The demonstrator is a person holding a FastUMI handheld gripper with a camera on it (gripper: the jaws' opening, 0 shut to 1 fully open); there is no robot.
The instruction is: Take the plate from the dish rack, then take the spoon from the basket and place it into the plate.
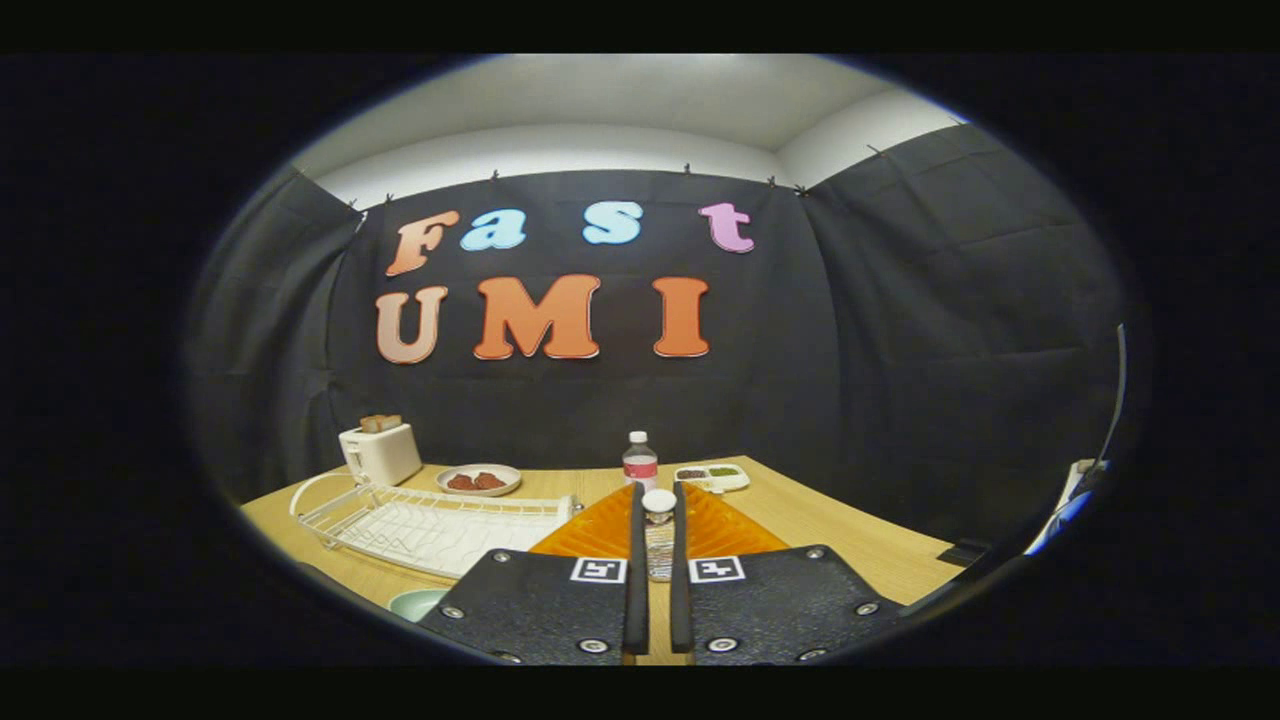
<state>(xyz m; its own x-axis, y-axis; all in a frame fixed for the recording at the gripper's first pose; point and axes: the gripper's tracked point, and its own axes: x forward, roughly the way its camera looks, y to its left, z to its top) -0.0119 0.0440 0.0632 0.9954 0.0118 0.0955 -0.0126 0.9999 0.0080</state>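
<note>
My gripper [658,490] hovers low over the table, its two black fingers [636,560] nearly together with a narrow slit between them. An orange ribbed basket [600,530] lies just ahead of and under the fingertips; its inside is hidden by the fingers. A pale green plate [415,603] rests on the table left of the gripper body, mostly covered by it. The white wire dish rack [430,525] stands further left with nothing in it. A small clear bottle with a white cap [658,502] shows through the slit, apparently standing beyond the fingers.
At the back of the wooden table [850,540] stand a white toaster [380,452], a plate of red food [478,480], a water bottle with a red label [640,462] and a white tray with two dips [712,475]. Bare wood lies to the right.
</note>
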